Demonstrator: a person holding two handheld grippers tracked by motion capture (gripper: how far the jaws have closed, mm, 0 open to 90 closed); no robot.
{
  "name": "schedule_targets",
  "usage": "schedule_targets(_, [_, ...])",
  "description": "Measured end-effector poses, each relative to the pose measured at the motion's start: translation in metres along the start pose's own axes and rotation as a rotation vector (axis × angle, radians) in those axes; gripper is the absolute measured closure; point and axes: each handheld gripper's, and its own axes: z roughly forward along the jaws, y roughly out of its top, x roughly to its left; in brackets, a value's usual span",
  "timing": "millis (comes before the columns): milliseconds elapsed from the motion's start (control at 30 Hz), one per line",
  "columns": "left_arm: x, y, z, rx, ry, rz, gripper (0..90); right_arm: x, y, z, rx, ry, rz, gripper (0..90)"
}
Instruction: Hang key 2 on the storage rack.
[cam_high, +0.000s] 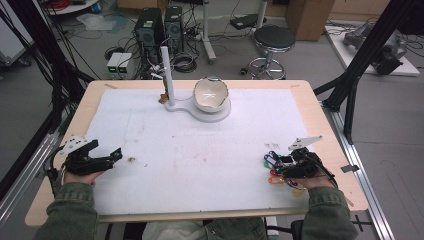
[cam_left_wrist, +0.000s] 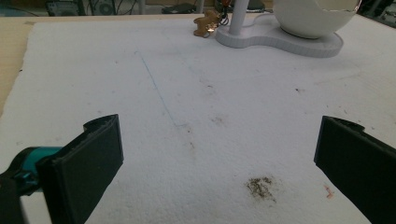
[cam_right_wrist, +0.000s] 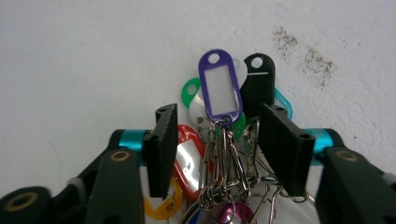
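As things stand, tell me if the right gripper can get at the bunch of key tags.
Probably yes. The right gripper has its jaws open on either side of the bunch of key tags, which lies on the white mat with nothing in between.

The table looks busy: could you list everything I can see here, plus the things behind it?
Table: one, light wood, centre.
Mat: one, white, stained, covering the table.
Stand: one, white, upright post, far side of the mat.
Bowl: one, white, jagged rim, on the stand's base.
Charm: one, brown, beside the post.
Key tags: a bunch on metal rings, purple, black, green, red, yellow, between the right claw's jaws.
Stool: one, black seat, behind the table.
Computer towers: two, black, on the floor.
Left claw: black, open, held over the mat.
Right claw: black, open around the tags.
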Motion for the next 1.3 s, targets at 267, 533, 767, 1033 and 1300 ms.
schedule_targets(267, [0.000, 0.000, 0.000, 0.000, -0.002, 0.001, 1.7, 0.005, 0.006, 0.008, 0.107, -0.024, -0.022, 73.9])
schedule_targets(533, [0.000, 0.000, 0.000, 0.002, -0.003, 0.003, 1.7, 0.004, 0.007, 0.002, 0.058, -0.034, 0.010, 74.9])
schedule_targets(767, [-0.001, 0.000, 0.000, 0.002, -0.006, 0.007, 1.7, 0.000, 0.007, -0.005, -0.033, -0.025, 0.050, 75.0])
schedule_targets(1033, [-0.002, 0.000, 0.001, 0.000, -0.014, 0.006, 1.7, 0.002, 0.007, -0.014, -0.121, -0.019, 0.116, 75.0])
schedule_targets(1300, [-0.001, 0.000, 0.001, -0.009, -0.013, -0.009, 1.7, 0.002, 0.007, -0.020, -0.198, 0.007, 0.167, 75.0])
